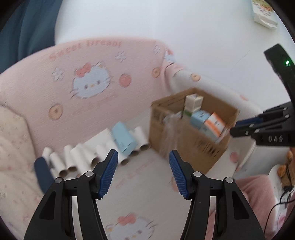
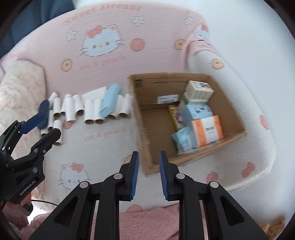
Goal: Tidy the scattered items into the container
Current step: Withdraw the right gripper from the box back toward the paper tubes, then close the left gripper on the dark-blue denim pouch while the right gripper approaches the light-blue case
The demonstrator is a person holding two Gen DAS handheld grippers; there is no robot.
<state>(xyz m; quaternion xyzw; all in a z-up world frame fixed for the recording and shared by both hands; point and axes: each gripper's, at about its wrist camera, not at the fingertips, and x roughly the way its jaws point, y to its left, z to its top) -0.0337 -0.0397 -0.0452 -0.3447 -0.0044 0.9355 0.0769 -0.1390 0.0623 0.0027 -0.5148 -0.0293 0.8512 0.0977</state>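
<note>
An open cardboard box (image 2: 143, 125) stands on the pink cat-print blanket (image 2: 103, 144) and holds several small cartons (image 2: 206, 129). Left of it lie several white paper rolls (image 2: 90, 112), with a light blue carton (image 2: 109, 100) resting across them and a dark blue item (image 2: 44, 110) at the row's left end. My left gripper (image 1: 143, 157) hovers open and empty near the rolls (image 1: 79, 157), with the box (image 1: 193, 145) to its right. My right gripper (image 2: 149, 157) hangs over the box's near corner, nearly shut with a slim gap and nothing in it. The left gripper (image 2: 43, 127) also shows at the right wrist view's left edge.
A cream quilted pillow (image 1: 12, 140) lies at the left. The blanket rises as a padded back wall (image 1: 88, 61) behind the rolls. Pink fluffy fabric (image 2: 149, 221) is near the bottom. A white printed carton (image 1: 263, 14) lies far off. A black cable (image 1: 276, 205) runs at the right.
</note>
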